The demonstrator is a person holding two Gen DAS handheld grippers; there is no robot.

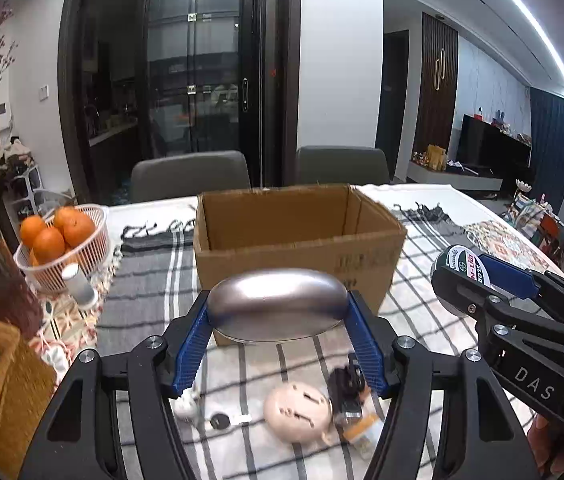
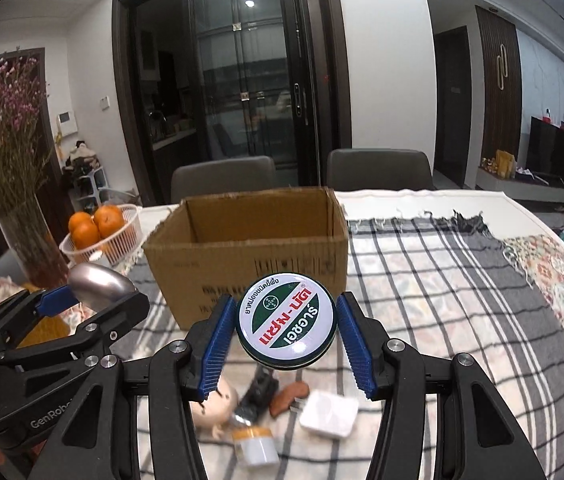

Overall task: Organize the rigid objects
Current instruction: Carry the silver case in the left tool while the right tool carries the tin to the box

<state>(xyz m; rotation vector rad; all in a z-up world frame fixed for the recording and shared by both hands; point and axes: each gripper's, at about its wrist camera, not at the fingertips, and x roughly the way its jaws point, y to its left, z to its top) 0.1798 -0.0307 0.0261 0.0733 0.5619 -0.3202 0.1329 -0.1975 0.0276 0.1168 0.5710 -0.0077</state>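
Observation:
My left gripper is shut on a silver oval case, held above the table in front of the open cardboard box. My right gripper is shut on a round green-and-white tin, also held up in front of the box. Each gripper shows in the other's view: the right one with the tin at the right, the left one with the case at the left. On the checked cloth below lie a beige round toy, a black clip, a brown piece, a white square box and a small jar.
A white basket of oranges and a small white bottle stand at the left. A vase of dried flowers stands further left. Two grey chairs stand behind the table. A patterned mat lies at the right.

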